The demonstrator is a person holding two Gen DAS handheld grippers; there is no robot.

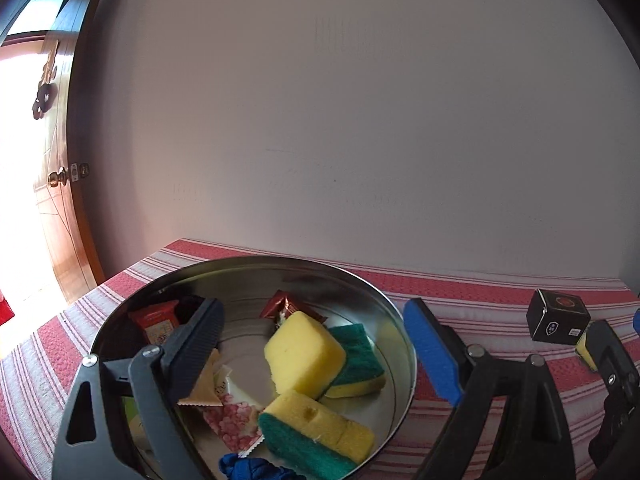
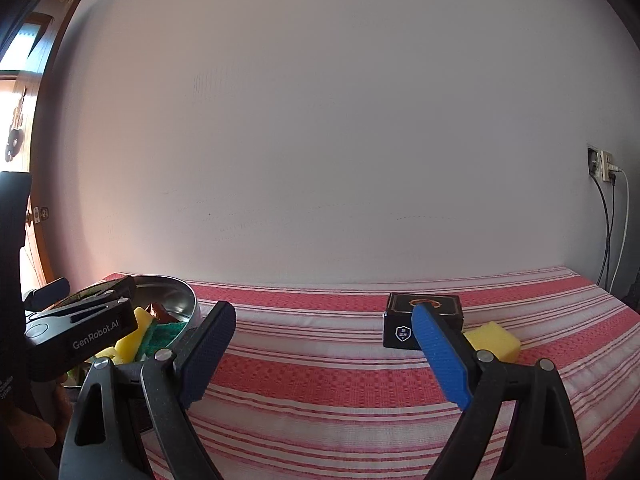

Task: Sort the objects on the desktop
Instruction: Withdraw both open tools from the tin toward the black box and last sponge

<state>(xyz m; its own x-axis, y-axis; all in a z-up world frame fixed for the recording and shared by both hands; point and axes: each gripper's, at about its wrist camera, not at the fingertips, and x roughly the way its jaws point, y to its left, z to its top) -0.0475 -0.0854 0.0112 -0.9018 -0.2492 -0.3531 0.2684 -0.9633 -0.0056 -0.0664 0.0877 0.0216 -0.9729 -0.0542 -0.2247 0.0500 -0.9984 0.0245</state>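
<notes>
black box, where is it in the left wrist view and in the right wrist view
Left wrist view: the black box sits at the far right, on the striped cloth, right of the metal bowl.
Right wrist view: right of centre, behind the blue finger, a yellow sponge beside it.
Shared landmark: the metal bowl, at the left edge in the right wrist view.

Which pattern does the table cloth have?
Red with white stripes on the table cloth, shown best in the right wrist view.

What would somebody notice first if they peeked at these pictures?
Probably the round shiny metal tin on the left of the red-and-white striped tablecloth, full of yellow-and-green sponges and snack packets. Then the small black cardboard box on the right, beside a lone yellow sponge.
</notes>
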